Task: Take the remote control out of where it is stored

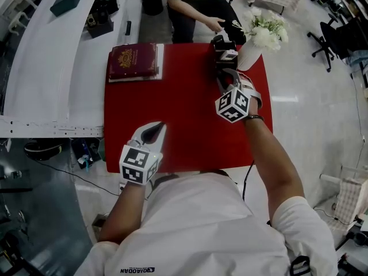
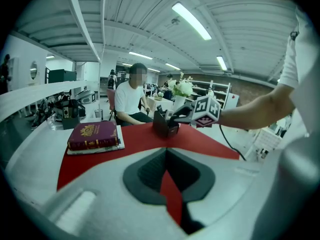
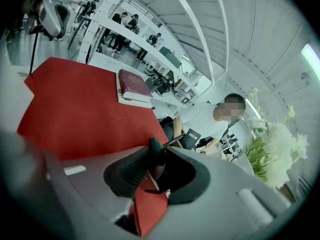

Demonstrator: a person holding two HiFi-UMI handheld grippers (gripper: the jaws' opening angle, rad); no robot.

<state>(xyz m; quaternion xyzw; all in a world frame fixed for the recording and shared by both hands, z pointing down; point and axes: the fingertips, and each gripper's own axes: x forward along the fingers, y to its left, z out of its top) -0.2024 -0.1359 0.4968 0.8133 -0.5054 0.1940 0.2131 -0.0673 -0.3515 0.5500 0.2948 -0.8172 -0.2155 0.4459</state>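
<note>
One remote control (image 3: pixel 156 151), one book (image 1: pixel 133 61).

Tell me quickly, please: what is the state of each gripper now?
Left gripper: closed, with nothing between its jaws.
Right gripper: closed on the dark end of the remote control.

Left gripper (image 1: pixel 153 132) hovering close to body, jaws resting together, empty. Right arm stretching forward, right gripper (image 1: pixel 223 73) pinching black slim remote control (image 3: pixel 155 148).
</note>
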